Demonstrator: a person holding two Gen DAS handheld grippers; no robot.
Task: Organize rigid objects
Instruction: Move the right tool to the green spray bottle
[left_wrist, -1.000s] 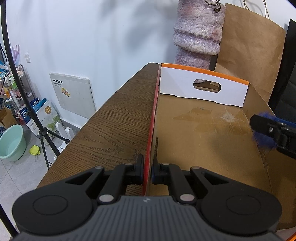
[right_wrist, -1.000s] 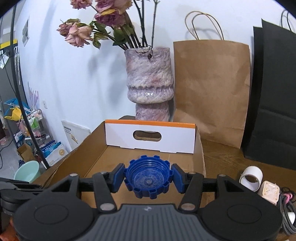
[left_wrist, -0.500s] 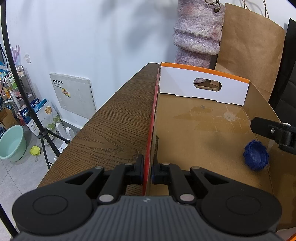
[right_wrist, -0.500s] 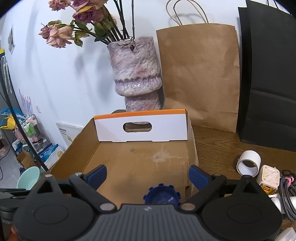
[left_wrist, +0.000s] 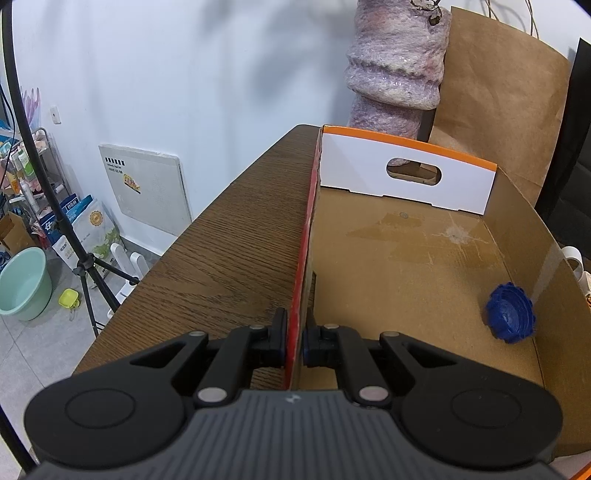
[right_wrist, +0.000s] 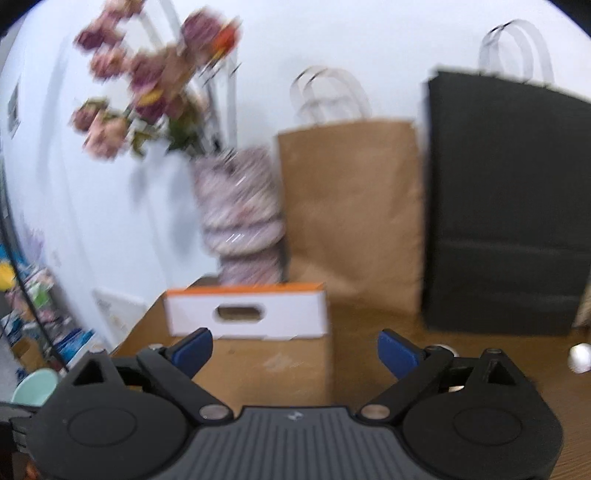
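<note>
Wooden tabletop (left_wrist: 236, 236): cardboard box (left_wrist: 417, 258) wall pinched by left gripper (left_wrist: 294, 341) for steadiness; blue cap (left_wrist: 511, 314) inside; right gripper (right_wrist: 294, 349) fingers spread, empty.

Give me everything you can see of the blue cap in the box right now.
The blue cap is a round, plastic-looking lid with a notched, gear-like rim. It rests on the cardboard box floor near the right wall, apparently tilted against it. No gripper touches it. The right wrist view does not show it.
</note>
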